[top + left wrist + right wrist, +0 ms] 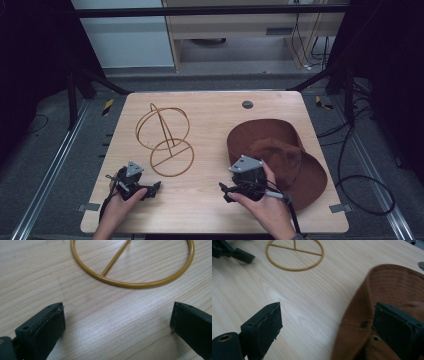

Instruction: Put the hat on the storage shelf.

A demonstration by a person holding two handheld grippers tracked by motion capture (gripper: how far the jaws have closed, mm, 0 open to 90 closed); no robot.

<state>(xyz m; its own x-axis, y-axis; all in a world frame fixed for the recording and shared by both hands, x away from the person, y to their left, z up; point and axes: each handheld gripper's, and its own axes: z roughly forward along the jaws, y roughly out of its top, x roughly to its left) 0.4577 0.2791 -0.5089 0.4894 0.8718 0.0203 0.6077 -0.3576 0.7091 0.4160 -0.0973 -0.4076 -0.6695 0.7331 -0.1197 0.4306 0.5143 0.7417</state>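
Brown hat point(280, 155) lies at table's right, beside gold wire stand point(165, 137). Right gripper point(329, 327) gapes wide astride the brim (poised to pinch it). Left gripper point(117, 322) spread, empty, facing stand's base ring.

Occlusions and cut-offs at the table

The right gripper point(248, 176) covers part of the brown hat point(285, 150) at its near brim. In the left gripper view, the wire stand point(132, 285) base ring runs off the top edge. In the right gripper view, the hat is cut by the right and bottom edges; the left gripper point(229, 252) is blurred.
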